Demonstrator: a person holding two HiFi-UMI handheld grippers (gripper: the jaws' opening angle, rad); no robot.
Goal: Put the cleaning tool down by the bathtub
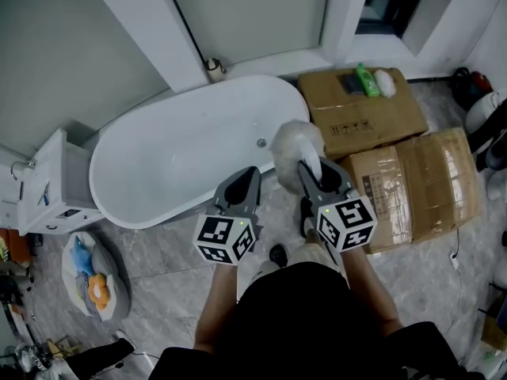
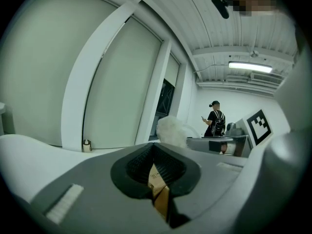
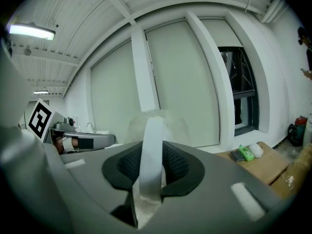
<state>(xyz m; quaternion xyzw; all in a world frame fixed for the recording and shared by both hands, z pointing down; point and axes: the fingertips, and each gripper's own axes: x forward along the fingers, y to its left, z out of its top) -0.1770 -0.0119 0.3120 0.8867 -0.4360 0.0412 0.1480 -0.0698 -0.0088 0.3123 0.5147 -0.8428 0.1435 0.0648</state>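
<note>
Bathtub (image 1: 182, 157) at ten o'clock of the right gripper (image 1: 311, 169), which clamps the fluffy cleaning tool (image 1: 295, 141) by its handle; left gripper (image 1: 249, 174) closed.

Head view down over bathtub (image 1: 182, 150), gripper views level, facing windows (image 3: 181, 82)

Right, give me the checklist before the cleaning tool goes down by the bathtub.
1. Grip on the cleaning tool: the right gripper is shut on its white handle. Ok.
2. Left gripper free: jaws together, nothing between them. Ok.
3. Tool set down: it is held above the floor, with its fluffy head near the end of the bathtub. Not ok, not yet done.
4. Landing spot between the bathtub and the cardboard boxes: mostly hidden behind the grippers. Cannot tell.
</note>
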